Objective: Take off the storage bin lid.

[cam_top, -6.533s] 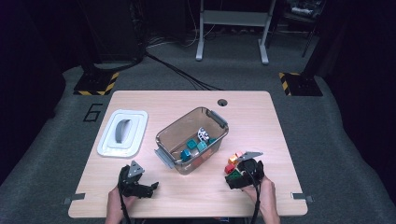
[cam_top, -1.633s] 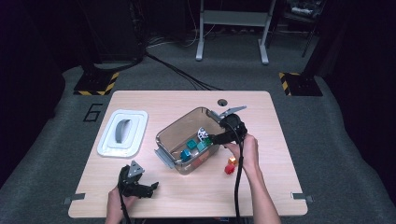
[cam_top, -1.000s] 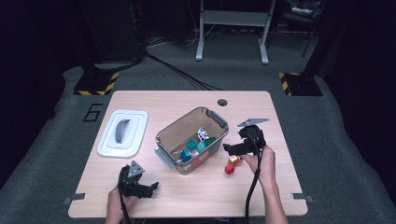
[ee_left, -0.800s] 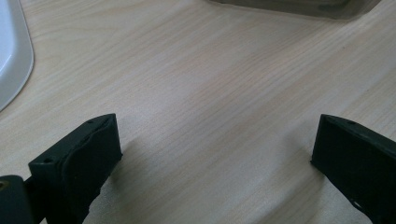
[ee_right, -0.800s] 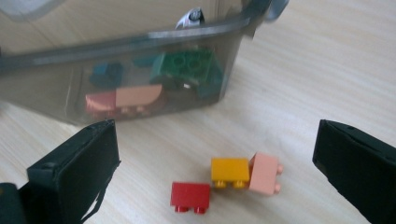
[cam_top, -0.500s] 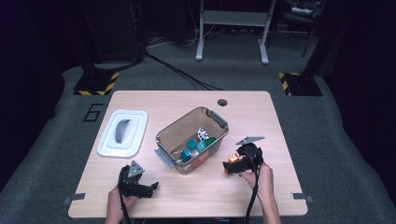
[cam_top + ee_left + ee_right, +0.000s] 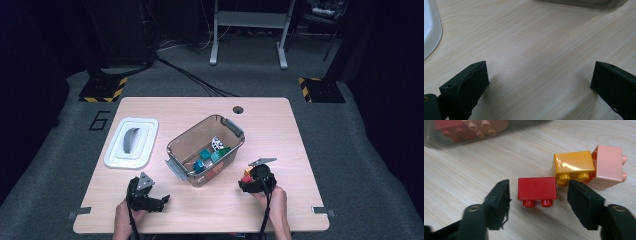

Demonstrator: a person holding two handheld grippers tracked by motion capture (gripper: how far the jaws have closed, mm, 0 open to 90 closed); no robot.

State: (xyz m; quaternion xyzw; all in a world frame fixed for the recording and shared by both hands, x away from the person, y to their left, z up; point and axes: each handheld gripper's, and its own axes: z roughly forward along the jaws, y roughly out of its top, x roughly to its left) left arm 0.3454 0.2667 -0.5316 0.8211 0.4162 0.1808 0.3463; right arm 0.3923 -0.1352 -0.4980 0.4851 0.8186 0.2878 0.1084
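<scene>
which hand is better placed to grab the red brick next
Right. The right gripper already has its jaws straddling the red brick, closing but not yet touching. The left gripper sits open over bare table.

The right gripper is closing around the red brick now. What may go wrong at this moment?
1. The right gripper has just been closing, with the red brick between its jaws but gaps on both sides. One pad might touch first and push it sideways.
2. The yellow brick lies very near the right-hand pad and seems to lean on the pink brick. The pad may catch or shift it.
</scene>
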